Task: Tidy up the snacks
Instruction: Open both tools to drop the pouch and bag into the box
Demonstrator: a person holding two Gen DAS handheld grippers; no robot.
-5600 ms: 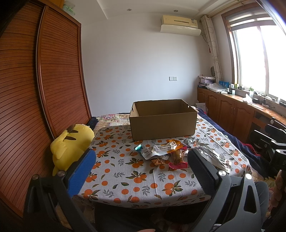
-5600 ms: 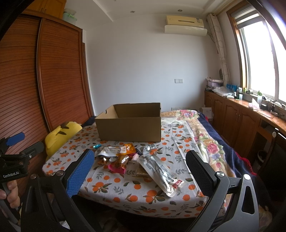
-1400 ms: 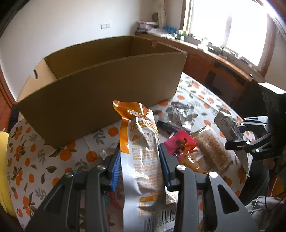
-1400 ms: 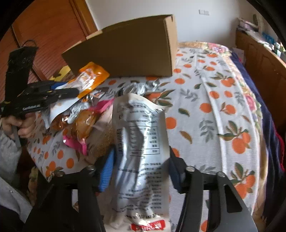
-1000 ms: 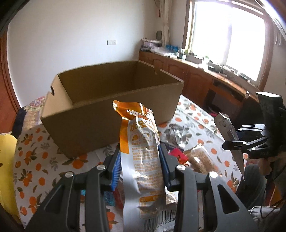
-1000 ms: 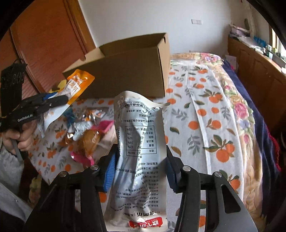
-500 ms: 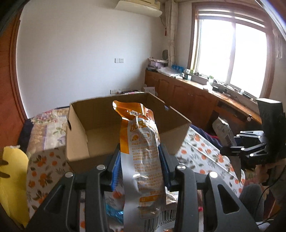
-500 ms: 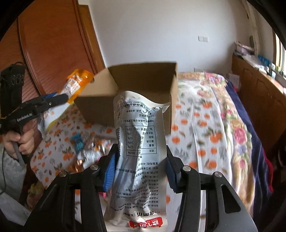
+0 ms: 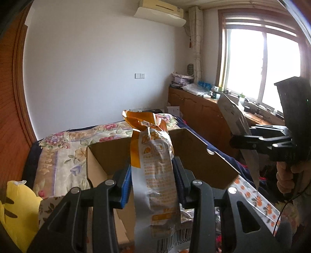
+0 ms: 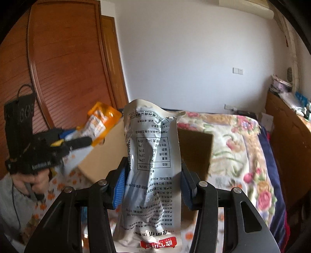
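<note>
Setting: home bedroom.
Evidence: floral bedspread (image 9: 77, 144); louvred wooden wardrobe doors (image 10: 64, 74); wall air conditioner (image 9: 161, 13); window (image 9: 260, 64) above wooden cabinets (image 9: 196, 111); yellow plush toy (image 9: 17, 210).

Two held packets (image 9: 153, 175), one box (image 9: 196, 155), perhaps.

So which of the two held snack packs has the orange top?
The orange-topped pack in the left gripper; the right gripper holds a plain silver-white pouch.
</note>
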